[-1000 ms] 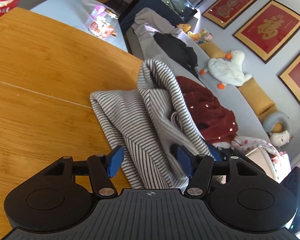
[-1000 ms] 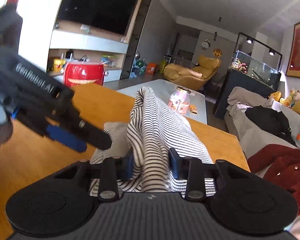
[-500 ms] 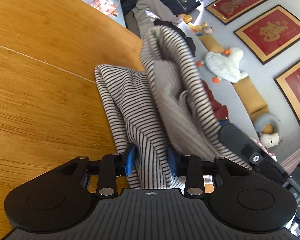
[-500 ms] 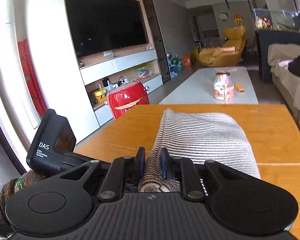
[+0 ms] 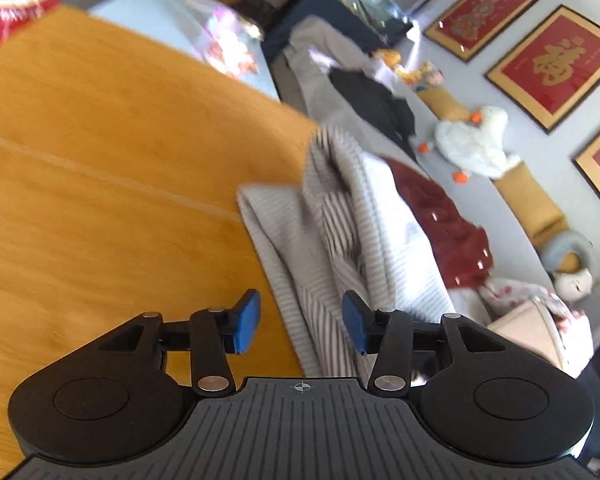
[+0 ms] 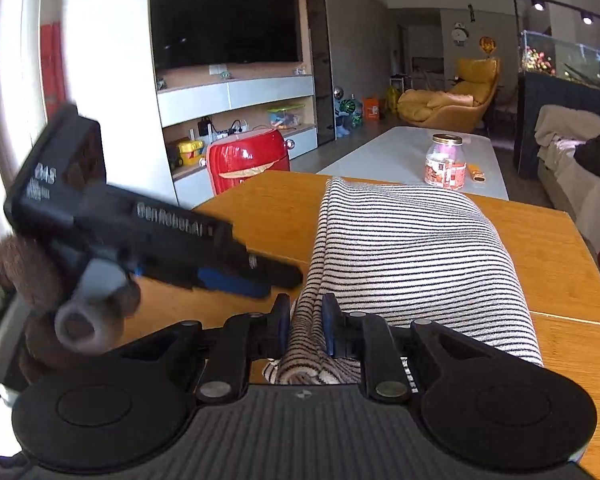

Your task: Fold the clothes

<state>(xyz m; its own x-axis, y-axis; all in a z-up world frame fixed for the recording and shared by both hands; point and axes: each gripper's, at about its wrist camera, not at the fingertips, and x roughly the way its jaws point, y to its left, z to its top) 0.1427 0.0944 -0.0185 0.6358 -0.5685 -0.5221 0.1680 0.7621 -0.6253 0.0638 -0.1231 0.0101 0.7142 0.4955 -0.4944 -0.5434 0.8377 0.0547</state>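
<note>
A black-and-white striped garment [image 6: 416, 252] lies bunched on the wooden table [image 6: 268, 204]. My right gripper [image 6: 305, 322] is shut on a near edge of the striped garment. In the left wrist view the same garment [image 5: 340, 240] is blurred, draped at the table's right edge. My left gripper [image 5: 300, 322] is open, its blue pads [image 5: 247, 320] apart, with cloth passing between them but not pinched. The left gripper's body [image 6: 152, 240] also appears in the right wrist view, to the left of the garment, held by a hand in a brown sleeve.
A red container [image 6: 246, 162] stands past the table's far edge. A white coffee table [image 6: 408, 156] carries a jar [image 6: 446, 164]. A grey sofa [image 5: 476, 200] to the right holds a dark red garment [image 5: 448, 228], black clothing and a white plush goose [image 5: 472, 144].
My left gripper, shut on the striped garment half a second ago, has opened and drawn back. The right gripper stays shut on the cloth and the garment has settled lower.
</note>
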